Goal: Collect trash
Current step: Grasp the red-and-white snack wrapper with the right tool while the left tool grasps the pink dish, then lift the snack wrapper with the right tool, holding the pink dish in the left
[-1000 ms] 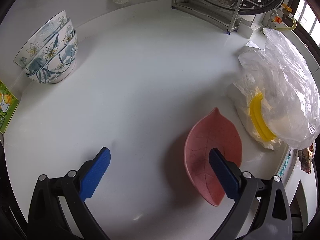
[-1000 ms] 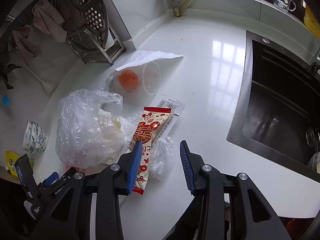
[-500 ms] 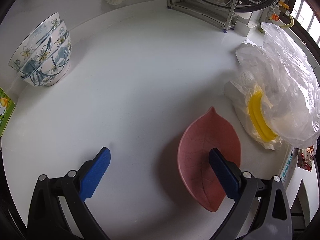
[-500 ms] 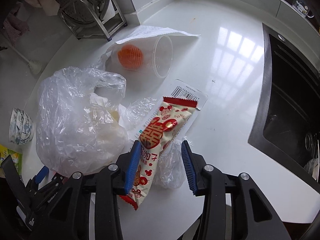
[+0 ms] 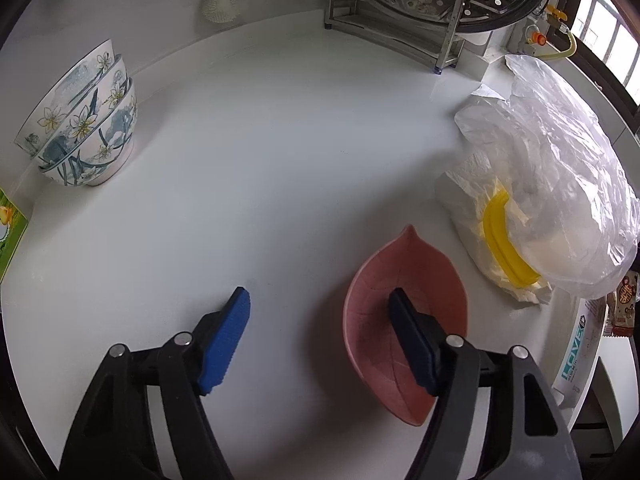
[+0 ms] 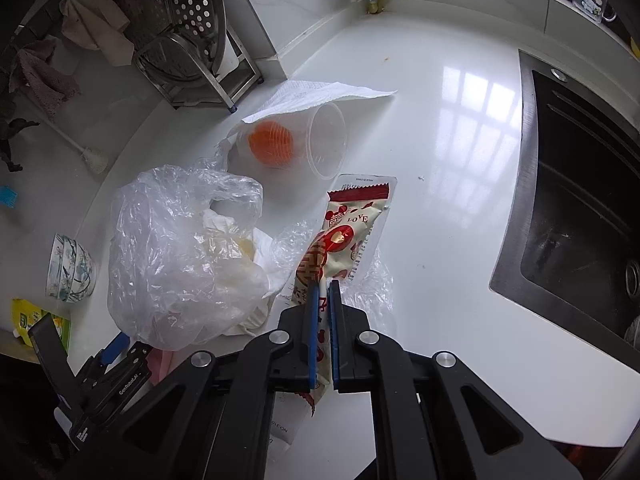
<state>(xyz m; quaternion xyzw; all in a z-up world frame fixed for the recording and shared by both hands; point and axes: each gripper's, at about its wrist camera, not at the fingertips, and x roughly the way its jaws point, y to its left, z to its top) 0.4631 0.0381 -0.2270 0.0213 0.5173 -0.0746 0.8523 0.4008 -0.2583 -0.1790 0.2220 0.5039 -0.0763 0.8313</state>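
My right gripper (image 6: 323, 292) is shut on a red and cream snack wrapper (image 6: 344, 236) and holds its lower end above the white counter. A clear plastic bag (image 6: 180, 256) with tissue inside lies to its left. A clear plastic cup (image 6: 296, 146) with an orange piece in it lies on its side behind, under a sheet of white paper (image 6: 316, 94). My left gripper (image 5: 320, 320) is open and empty above the counter, its right finger over a pink leaf-shaped dish (image 5: 404, 312). The bag (image 5: 560, 184) also shows at the right of the left wrist view.
A stack of floral bowls (image 5: 84, 132) stands at the far left. A metal rack with a steamer tray (image 5: 432, 4) stands at the back. A dark sink (image 6: 580, 200) is to the right. A crumpled clear film (image 6: 372, 280) lies under the wrapper.
My right gripper has closed on the snack wrapper and lifted its end. My left gripper has drifted slightly, staying open over the pink dish.
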